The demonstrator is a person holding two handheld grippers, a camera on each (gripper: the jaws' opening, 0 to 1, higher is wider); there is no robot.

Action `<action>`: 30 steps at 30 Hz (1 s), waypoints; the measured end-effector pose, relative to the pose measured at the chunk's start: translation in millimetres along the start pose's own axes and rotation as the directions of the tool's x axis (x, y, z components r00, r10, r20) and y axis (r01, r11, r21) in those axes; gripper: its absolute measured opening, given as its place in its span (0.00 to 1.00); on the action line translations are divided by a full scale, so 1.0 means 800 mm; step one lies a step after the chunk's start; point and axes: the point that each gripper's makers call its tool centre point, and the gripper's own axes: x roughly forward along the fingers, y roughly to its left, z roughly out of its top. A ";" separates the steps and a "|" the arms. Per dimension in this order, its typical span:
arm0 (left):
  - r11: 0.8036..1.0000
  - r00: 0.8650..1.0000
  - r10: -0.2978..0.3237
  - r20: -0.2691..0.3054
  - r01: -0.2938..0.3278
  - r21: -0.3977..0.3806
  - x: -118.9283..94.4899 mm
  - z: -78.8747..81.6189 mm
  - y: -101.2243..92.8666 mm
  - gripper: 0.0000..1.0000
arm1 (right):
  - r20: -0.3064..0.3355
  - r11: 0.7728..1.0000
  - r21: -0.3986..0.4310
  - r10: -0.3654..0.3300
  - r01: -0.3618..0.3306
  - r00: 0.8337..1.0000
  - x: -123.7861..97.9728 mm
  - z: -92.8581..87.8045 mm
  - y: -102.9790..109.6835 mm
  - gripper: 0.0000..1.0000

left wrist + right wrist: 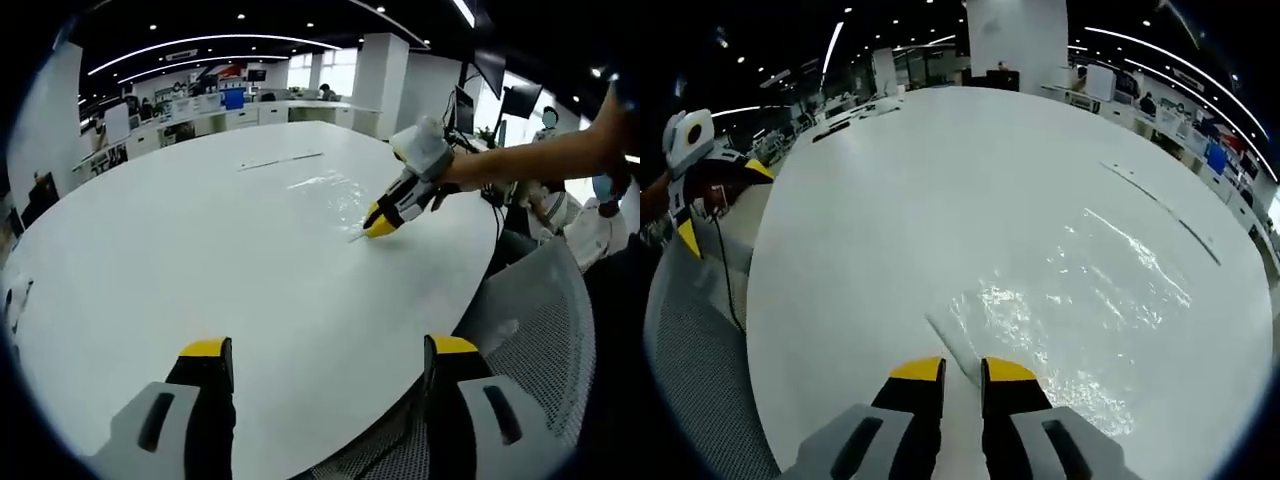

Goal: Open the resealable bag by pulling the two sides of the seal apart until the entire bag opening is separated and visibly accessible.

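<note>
You are holding your left gripper [330, 362] low over the near rim of the white surface [200, 250], pointing across it, and its yellow-tipped fingers [205, 349] are standing wide apart with nothing between them. Just below and to the right of those fingers, the grey mesh back of a chair [530, 320] is showing past the surface's edge. Well ahead of the fingers and to their right, your right arm [540, 160] is reaching in from the side, stretched out and angling down, with the right gripper [378, 226] tipped toward the surface. Its yellow tips are sitting at the near corner of the resealable bag [330, 190], which is lying flat, clear and glossy, hard to tell from the white top.

In the right gripper view, the right gripper [962, 372] is pointing down and forward, its fingers [918, 372] drawn nearly together with only a narrow slot left. A thin edge strip of the resealable bag [1080, 300] is running into that slot, so the fingers are pinching it. The rest of the bag is spreading ahead and to the right of the fingers, crinkled and shining, its seal looking unopened. Far to the left of the fingers, the left gripper [700, 170] is hanging beyond the surface's [940, 160] rim, above the chair [690, 350].
</note>
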 end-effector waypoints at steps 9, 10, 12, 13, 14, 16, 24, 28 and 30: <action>1.000 1.000 -0.006 -0.011 0.006 -0.001 0.004 -0.001 -0.004 0.75 | 0.024 0.991 -0.127 -0.026 0.028 0.999 0.004 0.003 0.013 0.03; 1.000 1.000 -0.008 -0.010 0.008 -0.001 0.004 -0.001 -0.004 0.75 | 0.029 0.990 -0.142 -0.019 0.023 0.999 0.005 0.003 0.017 0.03; 1.000 1.000 -0.011 -0.011 0.011 0.003 0.004 -0.001 -0.006 0.75 | 0.033 0.989 -0.149 -0.013 0.018 0.999 0.006 0.004 0.023 0.02; 1.000 1.000 -0.013 -0.012 0.013 0.005 0.005 -0.001 -0.006 0.75 | 0.033 0.988 -0.151 -0.012 0.017 0.999 0.006 0.004 0.024 0.01; 1.000 1.000 -0.016 -0.013 0.016 0.008 0.005 0.000 -0.008 0.75 | 0.031 0.987 -0.159 -0.008 0.012 0.999 0.005 0.004 0.029 0.01; 1.000 1.000 -0.020 -0.017 0.021 0.013 0.004 0.000 -0.009 0.75 | 0.027 0.979 -0.204 0.001 0.004 1.000 0.006 0.002 0.039 0.01; 1.000 1.000 -0.021 -0.018 0.022 0.019 0.002 -0.003 -0.009 0.74 | 0.023 0.971 -0.232 0.063 -0.056 0.998 0.004 -0.002 0.077 0.00; 0.999 0.999 -0.029 -0.022 0.029 0.026 0.003 -0.005 -0.013 0.73 | 0.018 0.966 -0.242 0.103 -0.096 0.995 -0.001 -0.003 0.099 0.00; 0.999 0.999 -0.032 -0.025 0.033 0.031 0.003 -0.007 -0.015 0.73 | 0.013 0.962 -0.250 0.114 -0.107 0.993 -0.002 -0.005 0.107 0.00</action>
